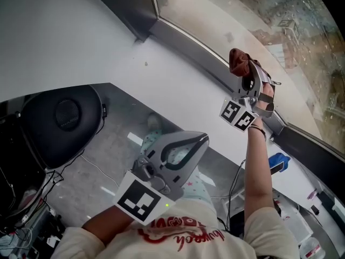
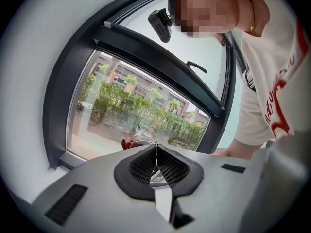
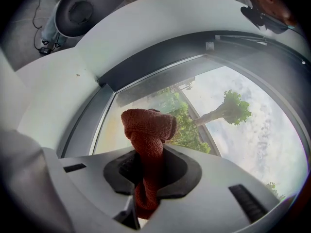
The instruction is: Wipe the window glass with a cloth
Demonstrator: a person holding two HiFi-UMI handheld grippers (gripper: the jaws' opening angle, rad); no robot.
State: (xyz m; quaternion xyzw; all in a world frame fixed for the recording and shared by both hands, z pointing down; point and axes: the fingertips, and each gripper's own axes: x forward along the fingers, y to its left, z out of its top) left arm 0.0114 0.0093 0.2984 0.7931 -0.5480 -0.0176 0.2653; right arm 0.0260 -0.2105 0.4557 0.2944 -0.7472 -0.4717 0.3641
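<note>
Left gripper [image 1: 198, 141] low, right gripper [image 1: 243, 72] raised, clamping cloth [image 1: 236, 60]

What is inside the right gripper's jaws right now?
A rust-red cloth, bunched into a knob above the right gripper, whose jaws are shut on it. Its lower end runs down between the jaws and is covered there. The window glass lies beyond.
</note>
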